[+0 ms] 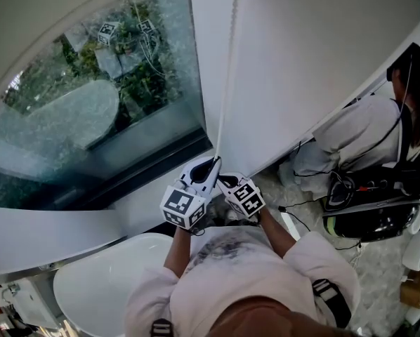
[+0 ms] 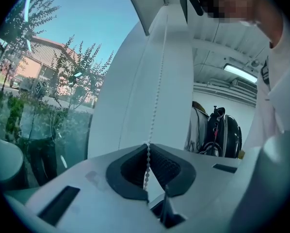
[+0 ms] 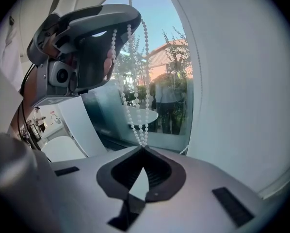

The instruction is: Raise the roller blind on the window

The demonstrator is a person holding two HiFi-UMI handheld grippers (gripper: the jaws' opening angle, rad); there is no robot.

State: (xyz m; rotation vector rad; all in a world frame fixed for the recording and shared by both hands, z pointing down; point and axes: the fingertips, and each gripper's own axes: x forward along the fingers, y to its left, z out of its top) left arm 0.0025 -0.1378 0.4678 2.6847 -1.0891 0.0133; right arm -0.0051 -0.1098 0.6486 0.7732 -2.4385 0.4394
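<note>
Now both pinched tight: left claw (image 2: 148, 146) on bead chain (image 2: 156, 101); right claw (image 3: 143, 147) on same chain.

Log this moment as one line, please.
left gripper: shut on bead chain | right gripper: shut on bead chain

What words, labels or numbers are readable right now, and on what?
No readable words or numbers.
Cube on the left gripper: square marker patterns only.
Cube on the right gripper: square marker patterns only.
</note>
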